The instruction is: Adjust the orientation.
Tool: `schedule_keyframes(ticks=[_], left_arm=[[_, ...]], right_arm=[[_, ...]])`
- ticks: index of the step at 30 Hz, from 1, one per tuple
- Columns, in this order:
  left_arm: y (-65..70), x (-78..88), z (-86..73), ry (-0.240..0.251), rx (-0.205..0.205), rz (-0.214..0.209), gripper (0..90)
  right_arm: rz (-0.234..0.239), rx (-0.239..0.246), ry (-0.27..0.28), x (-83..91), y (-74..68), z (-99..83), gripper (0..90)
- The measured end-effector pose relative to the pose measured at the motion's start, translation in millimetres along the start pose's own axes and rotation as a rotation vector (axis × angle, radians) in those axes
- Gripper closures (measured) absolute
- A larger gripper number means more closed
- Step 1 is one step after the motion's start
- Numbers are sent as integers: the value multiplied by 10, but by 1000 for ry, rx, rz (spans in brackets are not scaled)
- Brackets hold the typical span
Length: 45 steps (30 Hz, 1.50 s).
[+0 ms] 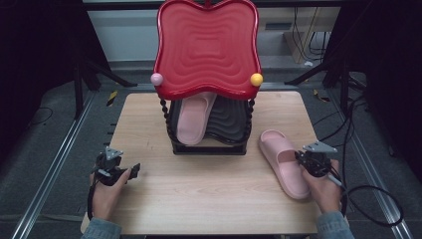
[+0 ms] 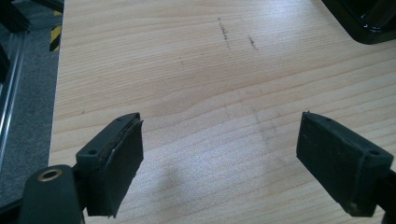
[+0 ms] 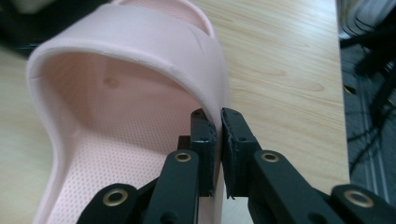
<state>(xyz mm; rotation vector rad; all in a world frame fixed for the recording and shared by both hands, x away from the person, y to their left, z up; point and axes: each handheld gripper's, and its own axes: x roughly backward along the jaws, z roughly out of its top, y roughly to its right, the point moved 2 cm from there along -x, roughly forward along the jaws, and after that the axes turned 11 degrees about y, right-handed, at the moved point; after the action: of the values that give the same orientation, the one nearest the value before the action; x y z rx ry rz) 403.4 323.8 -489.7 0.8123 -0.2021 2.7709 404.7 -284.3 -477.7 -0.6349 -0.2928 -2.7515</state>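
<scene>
One pink slipper (image 1: 190, 119) sits in the black rack (image 1: 209, 148) under the red tray (image 1: 206, 45). The other slipper (image 1: 283, 162) lies near the table (image 1: 209, 199)'s right edge — right gripper (image 3: 217, 140) pinching its strap. Left gripper (image 2: 219, 154) spread over bare wood.

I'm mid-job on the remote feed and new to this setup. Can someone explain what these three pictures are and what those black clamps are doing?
No robot here: a person holds a pair of hand tongs in each hand at a wooden table. The wide picture looks down from above; the other two come from cameras riding on the tongs.

On the table stands a black rack with a red tray on top and one pink slipper inside. A second pink slipper lies on the table to the right.

The right tongs are pinched shut on the side wall of that second slipper's strap. The left tongs are wide open over bare wood, holding nothing.
</scene>
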Motion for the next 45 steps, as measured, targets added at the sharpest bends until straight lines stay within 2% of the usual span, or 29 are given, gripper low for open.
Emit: schedule_keyframes(ticks=[2, 5, 8, 12, 18, 24, 26, 27, 29, 32, 36, 39, 41, 45], left_arm=[[13, -5, -1, 0, -4, -1, 143], [29, -9, -2, -4, -10, -5, 145], [41, -16, -5, -6, -10, -8, 145], [59, -18, -6, -8, -14, -14, 146], [60, -21, -11, -9, -12, -21, 147], [45, -23, -18, -11, -7, -24, 149], [40, -20, -18, -10, -5, -23, 148], [38, -19, -17, -10, -5, -22, 148], [37, -19, -17, -7, -2, -20, 148], [42, -22, -20, -11, -5, -21, 148], [54, -27, -20, -12, -8, -22, 149], [52, -24, -19, -11, -6, -22, 148], [46, -24, -19, -11, -6, -22, 149], [36, -26, -24, -11, -2, -25, 149]], right_arm=[[56, 7, 17, 162, -106, -5, 847], [144, 46, 25, 359, -319, -22, 845], [237, 88, 24, 445, -567, -18, 845], [334, 148, 19, 351, -911, 50, 842], [432, 181, 12, -21, -1376, 238, 840], [471, 171, -21, -264, -1591, 260, 819], [478, 147, -22, -262, -1593, 272, 733], [466, 144, -23, -230, -1584, 288, 667], [456, 129, -19, -127, -1569, 317, 630], [474, 125, -1, 73, -1599, 330, 626], [558, 141, -5, 230, -1783, 322, 646], [600, 158, -23, 205, -1953, 328, 663], [623, 152, -33, 150, -2041, 335, 689], [623, 163, -67, 30, -2156, 330, 749]])
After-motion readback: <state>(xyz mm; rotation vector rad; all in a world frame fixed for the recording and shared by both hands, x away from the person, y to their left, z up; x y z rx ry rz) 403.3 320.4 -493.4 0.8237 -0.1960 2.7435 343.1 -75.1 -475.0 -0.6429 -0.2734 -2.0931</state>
